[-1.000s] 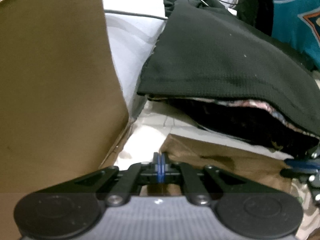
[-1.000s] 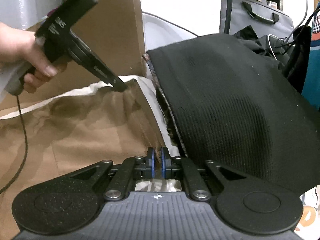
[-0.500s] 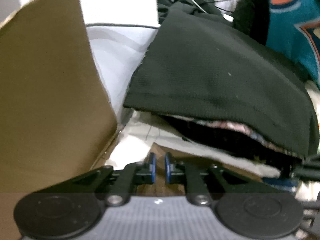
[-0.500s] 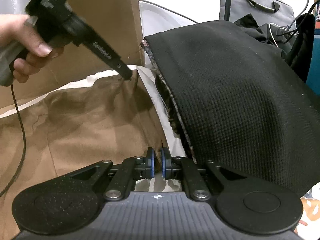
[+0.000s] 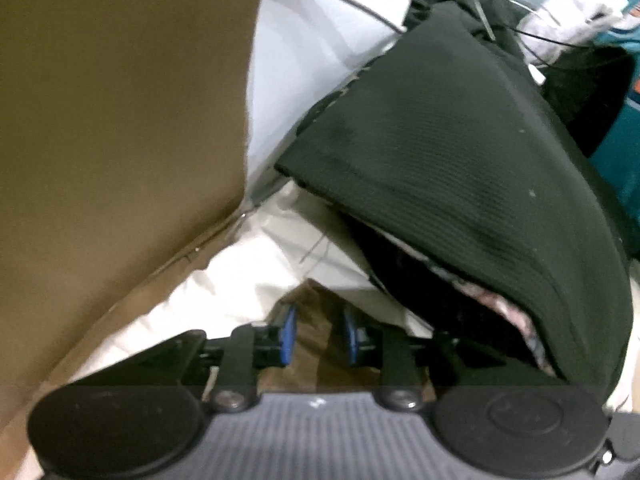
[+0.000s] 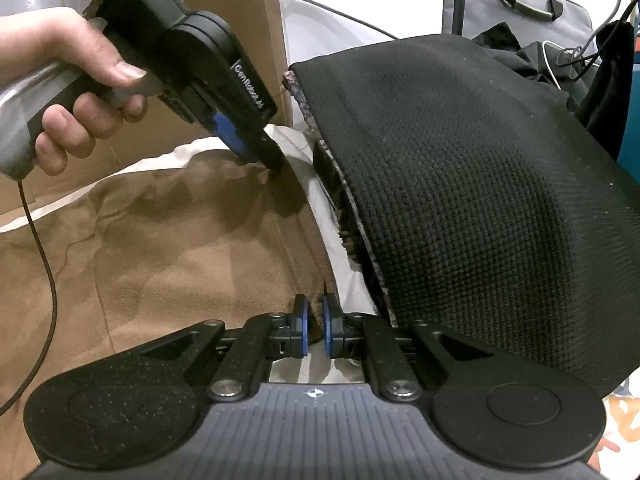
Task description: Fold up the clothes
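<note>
A brown garment [image 6: 180,248] lies spread on white bedding [image 5: 240,280]. In the left wrist view, one of its corners [image 5: 316,316] lies between the blue pads [image 5: 288,334] of my left gripper [image 5: 319,334]. The jaws are opening and the pads stand clear of the cloth. In the right wrist view, a hand [image 6: 80,92] holds this gripper [image 6: 274,164], its tip down on the garment's far corner. My right gripper [image 6: 315,330] is shut on the garment's near edge, with a fold of brown cloth pinched between its pads.
A stack of clothes topped by a black knitted piece [image 6: 480,200] rises just right of the brown garment and overhangs its edge. A cardboard sheet [image 5: 120,120] stands on the left. A grey bag [image 6: 520,4], cables and a teal shirt [image 5: 624,148] lie behind.
The left gripper's jaws went from shut to parted around the brown corner, and the gripper rolled and tilted. The right gripper kept still, shut on the cloth.
</note>
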Motion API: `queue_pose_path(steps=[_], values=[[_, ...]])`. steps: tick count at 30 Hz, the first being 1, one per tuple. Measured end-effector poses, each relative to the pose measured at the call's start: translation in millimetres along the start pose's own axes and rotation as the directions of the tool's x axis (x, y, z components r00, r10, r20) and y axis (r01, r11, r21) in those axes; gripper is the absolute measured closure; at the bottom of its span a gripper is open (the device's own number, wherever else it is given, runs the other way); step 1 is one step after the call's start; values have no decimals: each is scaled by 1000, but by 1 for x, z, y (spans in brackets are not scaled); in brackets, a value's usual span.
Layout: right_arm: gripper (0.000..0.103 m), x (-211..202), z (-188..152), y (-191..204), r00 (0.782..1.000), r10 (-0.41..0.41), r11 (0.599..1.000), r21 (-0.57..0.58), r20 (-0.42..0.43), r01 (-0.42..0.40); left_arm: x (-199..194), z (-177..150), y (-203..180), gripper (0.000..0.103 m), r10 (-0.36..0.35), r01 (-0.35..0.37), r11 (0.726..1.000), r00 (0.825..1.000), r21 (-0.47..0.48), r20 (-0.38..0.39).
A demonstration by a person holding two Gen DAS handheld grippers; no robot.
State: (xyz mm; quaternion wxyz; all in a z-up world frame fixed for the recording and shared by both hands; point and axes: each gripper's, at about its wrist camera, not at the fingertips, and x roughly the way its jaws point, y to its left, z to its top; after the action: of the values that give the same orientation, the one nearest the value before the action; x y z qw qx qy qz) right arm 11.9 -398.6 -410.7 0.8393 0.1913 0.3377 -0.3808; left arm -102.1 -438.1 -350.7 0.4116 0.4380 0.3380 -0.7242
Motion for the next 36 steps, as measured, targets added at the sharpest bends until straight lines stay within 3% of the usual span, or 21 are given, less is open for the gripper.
queue_pose_path(steps=[3, 6, 9, 19, 24, 26, 28, 31, 36], values=[[97, 0, 0, 0, 1000, 2, 1000, -1, 0, -2, 4, 3, -2, 77, 19, -20, 1000, 1000, -17, -12], [97, 0, 0, 0, 1000, 4, 1000, -4, 2, -4, 6, 4, -1, 100, 39, -39, 999, 999, -35, -14], [98, -4, 1, -2, 1000, 6, 1000, 0, 22, -6, 1, 4, 3, 102, 28, -28, 998, 1000, -48, 13], [98, -11, 1, -3, 998, -2, 1000, 3, 62, 2, -25, -2, 24, 103, -66, 81, 989, 990, -120, 126], [96, -3, -1, -2, 999, -29, 1000, -8, 19, 29, -1, 3, 11, 95, -73, 78, 994, 995, -71, 68], [89, -5, -1, 1, 999, -51, 998, -27, 15, 52, -11, 4, 13, 94, -72, 80, 995, 992, -68, 103], [81, -8, -1, 3, 997, -70, 997, -32, 12, 71, -22, 3, 16, 85, -68, 76, 995, 989, -61, 128], [81, -20, -1, 3, 996, -80, 996, -39, 37, 81, -38, 0, 22, 85, -55, 62, 997, 988, -47, 147], [81, -39, 3, 3, 994, 5, 1000, -31, 110, -1, -51, -13, 37, 87, -2, 1, 1000, 995, 9, 101]])
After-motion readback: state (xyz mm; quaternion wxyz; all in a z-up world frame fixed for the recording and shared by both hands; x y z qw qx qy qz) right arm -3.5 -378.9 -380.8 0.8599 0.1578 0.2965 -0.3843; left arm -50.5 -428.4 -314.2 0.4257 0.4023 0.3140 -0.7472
